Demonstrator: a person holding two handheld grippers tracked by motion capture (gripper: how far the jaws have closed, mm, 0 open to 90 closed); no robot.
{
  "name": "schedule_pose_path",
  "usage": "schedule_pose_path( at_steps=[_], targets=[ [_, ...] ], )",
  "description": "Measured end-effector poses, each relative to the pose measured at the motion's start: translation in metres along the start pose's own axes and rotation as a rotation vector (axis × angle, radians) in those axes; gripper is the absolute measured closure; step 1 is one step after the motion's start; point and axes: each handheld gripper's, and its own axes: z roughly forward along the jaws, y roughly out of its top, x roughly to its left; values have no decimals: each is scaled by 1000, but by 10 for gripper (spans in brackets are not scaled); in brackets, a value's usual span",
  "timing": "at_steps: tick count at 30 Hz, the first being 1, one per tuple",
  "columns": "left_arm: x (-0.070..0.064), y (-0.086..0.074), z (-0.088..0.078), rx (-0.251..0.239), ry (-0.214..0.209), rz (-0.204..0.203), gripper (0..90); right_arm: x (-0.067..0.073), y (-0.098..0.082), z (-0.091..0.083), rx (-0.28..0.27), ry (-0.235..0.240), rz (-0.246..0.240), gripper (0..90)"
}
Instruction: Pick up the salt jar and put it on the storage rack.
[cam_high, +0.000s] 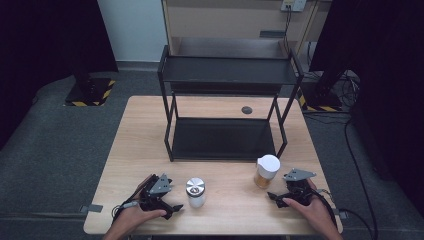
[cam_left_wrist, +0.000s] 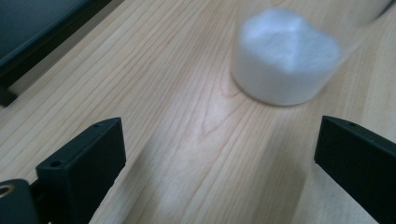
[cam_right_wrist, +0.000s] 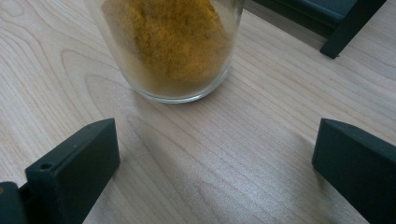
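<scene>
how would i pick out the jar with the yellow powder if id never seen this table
Start at the black two-tier shelf on the wooden table and come toward its front right leg. The jar stands just in front, near the right gripper. It has a white lid and orange-yellow contents; the other jar holds white powder under a metal lid.

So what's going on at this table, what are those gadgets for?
A person sits at a wooden table with a handheld gripper in each hand. The left gripper has its jaws open toward a jar of white powder with a metal lid. The right gripper has its jaws open toward a jar of yellow spice with a white lid. Neither jar is gripped yet. A black two-tier shelf stands behind them.
</scene>
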Motion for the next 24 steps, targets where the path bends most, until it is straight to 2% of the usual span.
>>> schedule_pose_path(
  at_steps=[12,24],
  targets=[
    [-8,13,5,-36,-45,44,10,0,0,0,0,0,0,15],
    [-13,20,10,-71,-67,48,9,0,0,0,0,-1,0,15]
  ],
)
